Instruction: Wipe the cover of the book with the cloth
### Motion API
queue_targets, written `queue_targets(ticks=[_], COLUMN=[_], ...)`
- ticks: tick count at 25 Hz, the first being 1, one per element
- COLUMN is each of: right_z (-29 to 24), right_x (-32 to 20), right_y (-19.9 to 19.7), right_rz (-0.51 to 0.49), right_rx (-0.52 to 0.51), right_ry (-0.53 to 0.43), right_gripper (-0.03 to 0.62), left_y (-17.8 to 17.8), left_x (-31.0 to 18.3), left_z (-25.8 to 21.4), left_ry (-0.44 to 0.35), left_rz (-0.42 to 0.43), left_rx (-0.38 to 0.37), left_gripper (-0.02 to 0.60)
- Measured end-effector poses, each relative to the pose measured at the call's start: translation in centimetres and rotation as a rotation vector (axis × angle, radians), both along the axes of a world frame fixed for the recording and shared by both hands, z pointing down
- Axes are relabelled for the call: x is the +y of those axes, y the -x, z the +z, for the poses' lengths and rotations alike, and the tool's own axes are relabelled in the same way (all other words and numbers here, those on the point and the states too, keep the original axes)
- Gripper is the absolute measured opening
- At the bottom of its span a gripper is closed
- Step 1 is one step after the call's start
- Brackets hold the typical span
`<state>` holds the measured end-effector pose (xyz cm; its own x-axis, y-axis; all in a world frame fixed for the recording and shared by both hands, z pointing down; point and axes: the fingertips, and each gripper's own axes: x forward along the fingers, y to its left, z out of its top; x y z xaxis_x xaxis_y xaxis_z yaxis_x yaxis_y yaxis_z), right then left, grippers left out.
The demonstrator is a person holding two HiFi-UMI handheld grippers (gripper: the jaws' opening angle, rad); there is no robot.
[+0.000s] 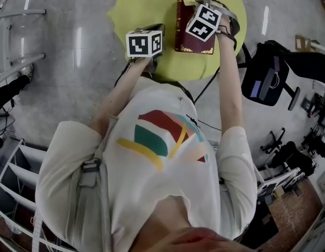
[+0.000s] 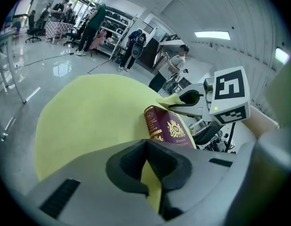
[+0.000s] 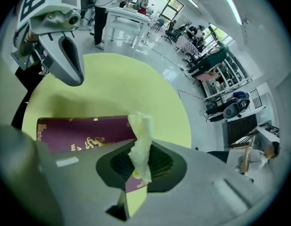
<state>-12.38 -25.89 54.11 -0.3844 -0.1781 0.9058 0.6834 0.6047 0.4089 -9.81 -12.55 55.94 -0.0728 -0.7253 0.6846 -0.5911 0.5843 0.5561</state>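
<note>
The left gripper (image 2: 146,147) has its jaws closed together with nothing between them; only the yellow table (image 2: 89,121) shows past their tips. It hangs over the table near the book's spine side and does not touch the book (image 2: 169,132).

The right gripper (image 3: 139,157) is clamped on the cloth (image 3: 140,131), a pale yellow tuft that sticks out beyond the jaw tips. From the left gripper view this cloth sits at the far end of the book, under the right gripper; whether it presses on the cover cannot be told.

The book is maroon with gold print and lies flat on the round table, cover up. In the head view its long axis runs straight away from the person in the white T-shirt (image 1: 162,161). The spine is on its left side, towards the left gripper, and the right gripper is over its right side.
</note>
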Motion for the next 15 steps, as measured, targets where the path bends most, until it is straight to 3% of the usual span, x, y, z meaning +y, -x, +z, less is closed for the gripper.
queue_targets(ticks=[7,15], right_z=[1.5,2.5], right_x=[1.2,4.2], right_y=[0.3,-4.2], right_rz=[-0.015,-0.032], right_rx=[0.036,0.070], right_ry=[-0.033,-0.018], right_gripper=[0.031,0.031], left_y=[0.5,0.9], left_x=[0.6,0.7], left_z=[0.2,0.4], left_ry=[0.007,-0.019], left_rz=[-0.011,-0.027], left_rx=[0.001,0.030], left_gripper=[0.015,0.015])
